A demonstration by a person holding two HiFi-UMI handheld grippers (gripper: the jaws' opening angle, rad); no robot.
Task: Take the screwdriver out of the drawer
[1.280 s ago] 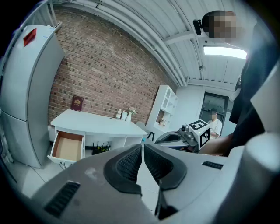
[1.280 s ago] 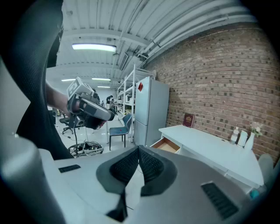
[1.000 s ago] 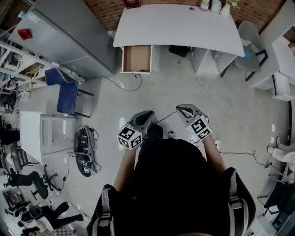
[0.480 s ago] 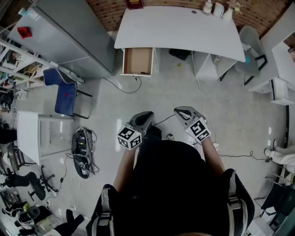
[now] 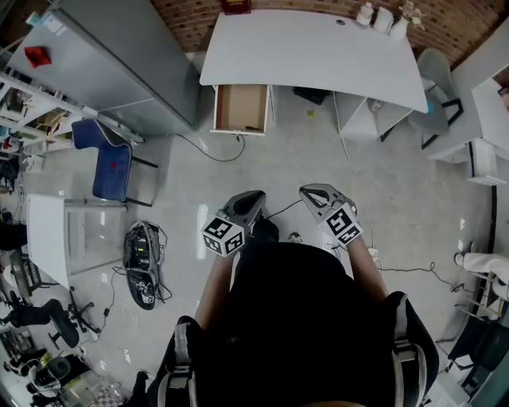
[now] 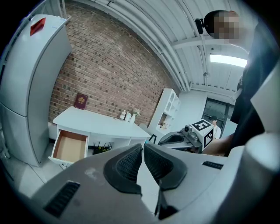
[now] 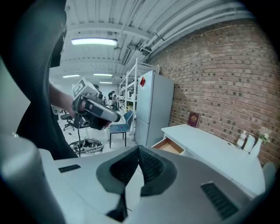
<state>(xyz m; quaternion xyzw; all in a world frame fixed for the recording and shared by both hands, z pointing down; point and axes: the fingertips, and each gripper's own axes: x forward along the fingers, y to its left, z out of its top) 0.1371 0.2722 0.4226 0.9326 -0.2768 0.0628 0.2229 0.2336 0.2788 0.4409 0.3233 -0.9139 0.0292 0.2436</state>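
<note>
Your left gripper [image 5: 251,196] and right gripper [image 5: 312,191] are both closed and empty, well apart from the open drawer [image 5: 218,109]. The screwdriver [image 5: 253,127] is probably that small dark thing at its near edge. It should be light, stiff and apt to roll, so grip across the handle.

Drawer [image 5: 242,108] pulled open — brown interior, slim dark object [image 5: 253,128] at its near right corner

White desk [image 5: 310,48] against a brick wall [image 5: 445,20] — pale bottles [image 5: 374,16] at its back right corner, dark red book [image 5: 236,6] upright at its back edge. Tall grey cabinet [image 5: 111,63] left of the desk, with a red tag [image 5: 38,56]. Blue chair [image 5: 99,155] beside the cabinet. Black tangle of gear [image 5: 143,258] on the floor — near the chair.
</note>
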